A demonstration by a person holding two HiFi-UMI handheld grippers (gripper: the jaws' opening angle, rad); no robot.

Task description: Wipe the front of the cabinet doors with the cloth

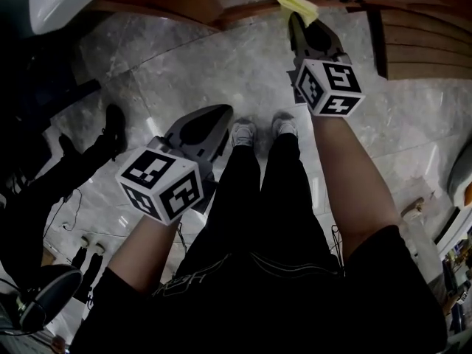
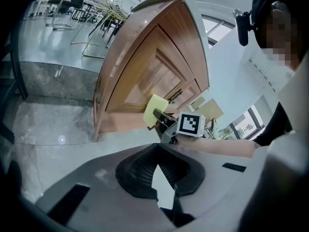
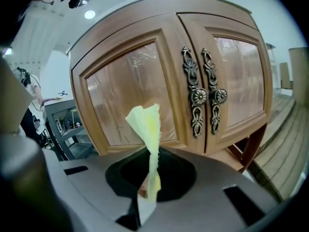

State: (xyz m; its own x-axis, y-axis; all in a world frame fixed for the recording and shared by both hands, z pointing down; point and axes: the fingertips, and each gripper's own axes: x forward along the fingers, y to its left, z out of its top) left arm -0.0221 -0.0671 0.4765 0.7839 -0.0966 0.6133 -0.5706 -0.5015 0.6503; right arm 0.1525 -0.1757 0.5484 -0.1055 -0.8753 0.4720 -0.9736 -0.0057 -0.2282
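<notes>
Cloth (image 3: 147, 129): yellow, pinched in the right gripper (image 3: 144, 197), standing upright out of its jaws
Cabinet doors (image 3: 145, 76): straight ahead of the cloth, apparently not yet touched
Left gripper (image 2: 161, 190): jaws together, empty, farther back
Nearer arm: right, which needs to press forward

Large indoor hall: marble floor (image 1: 221, 72), wooden cabinet (image 3: 169, 81), chairs (image 2: 65, 6), windows (image 2: 241, 124).

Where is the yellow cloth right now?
In the right gripper view the cloth is pinched in the right gripper, standing up in front of the left cabinet door, left of the ornate handles.
</notes>
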